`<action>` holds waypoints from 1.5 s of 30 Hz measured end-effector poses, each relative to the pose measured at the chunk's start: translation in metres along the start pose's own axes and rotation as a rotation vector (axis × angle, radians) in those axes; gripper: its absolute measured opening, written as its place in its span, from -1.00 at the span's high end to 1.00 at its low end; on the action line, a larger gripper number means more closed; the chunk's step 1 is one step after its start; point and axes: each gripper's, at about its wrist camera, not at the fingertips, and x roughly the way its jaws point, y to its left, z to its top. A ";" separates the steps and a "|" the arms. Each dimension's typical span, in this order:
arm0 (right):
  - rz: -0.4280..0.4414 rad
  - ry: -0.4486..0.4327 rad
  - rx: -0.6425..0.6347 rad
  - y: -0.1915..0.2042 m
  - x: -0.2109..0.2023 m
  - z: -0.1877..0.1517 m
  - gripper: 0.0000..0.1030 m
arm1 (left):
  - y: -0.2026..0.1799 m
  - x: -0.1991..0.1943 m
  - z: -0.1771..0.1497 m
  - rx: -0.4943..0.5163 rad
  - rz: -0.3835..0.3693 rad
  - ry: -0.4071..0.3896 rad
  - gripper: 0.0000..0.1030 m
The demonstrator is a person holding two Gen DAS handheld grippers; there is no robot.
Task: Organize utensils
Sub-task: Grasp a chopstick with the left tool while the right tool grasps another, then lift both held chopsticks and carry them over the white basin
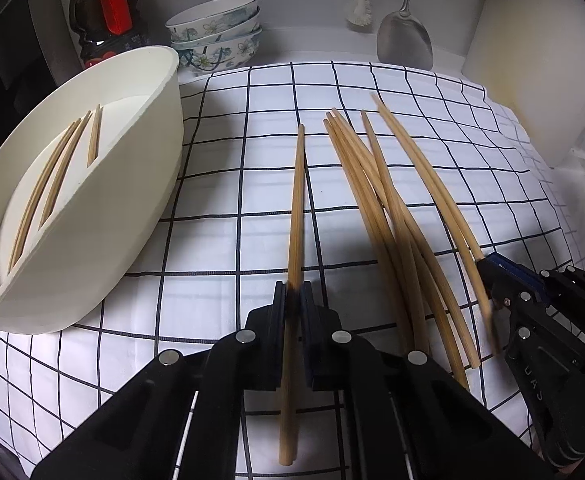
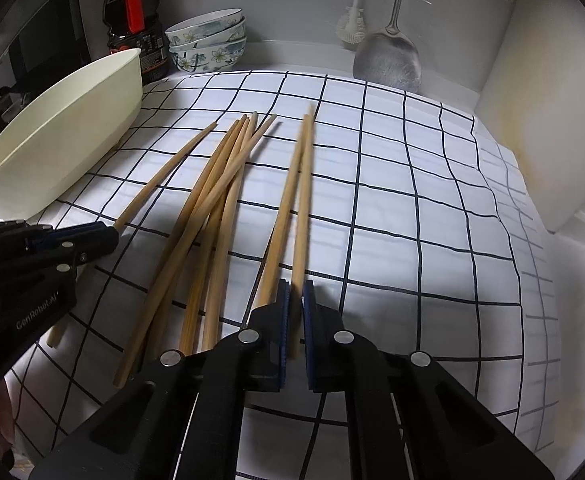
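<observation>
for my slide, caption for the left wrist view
Left gripper clamps one chopstick beside the cream bin.

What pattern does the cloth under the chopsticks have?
The cloth is white with a dark grid of thin lines, clearest in the right wrist view.

Each tool is looked along from close behind, low over the counter (image 1: 372,92) — the chopsticks (image 1: 376,200) between them are shared.

Only readable bit is "GenRobot.AI" in pale letters on the black body of the left gripper (image 2: 110,236) — the dark bottle (image 2: 136,28) label's just too blurry.
</observation>
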 end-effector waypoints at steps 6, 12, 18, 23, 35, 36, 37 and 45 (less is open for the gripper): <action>0.047 0.004 0.087 -0.013 -0.007 -0.002 0.88 | 0.004 -0.004 -0.001 -0.044 -0.088 0.040 0.86; 0.089 -0.020 0.164 -0.022 -0.024 0.002 0.88 | 0.002 -0.022 0.003 -0.039 -0.127 0.034 0.86; 0.110 -0.055 0.201 -0.025 -0.048 0.012 0.88 | 0.004 -0.042 0.016 -0.040 -0.155 0.010 0.86; 0.138 -0.075 0.233 -0.026 -0.064 0.020 0.88 | 0.010 -0.059 0.028 -0.041 -0.165 -0.015 0.86; 0.145 -0.148 0.221 -0.015 -0.099 0.047 0.88 | 0.029 -0.093 0.048 -0.054 -0.182 -0.076 0.86; 0.143 -0.155 0.218 -0.014 -0.102 0.049 0.88 | 0.031 -0.096 0.048 -0.056 -0.182 -0.081 0.86; 0.140 -0.161 0.215 -0.013 -0.105 0.052 0.88 | 0.034 -0.099 0.050 -0.058 -0.183 -0.088 0.86; 0.116 -0.218 0.187 -0.003 -0.129 0.074 0.88 | 0.056 -0.118 0.061 -0.083 -0.185 -0.135 0.86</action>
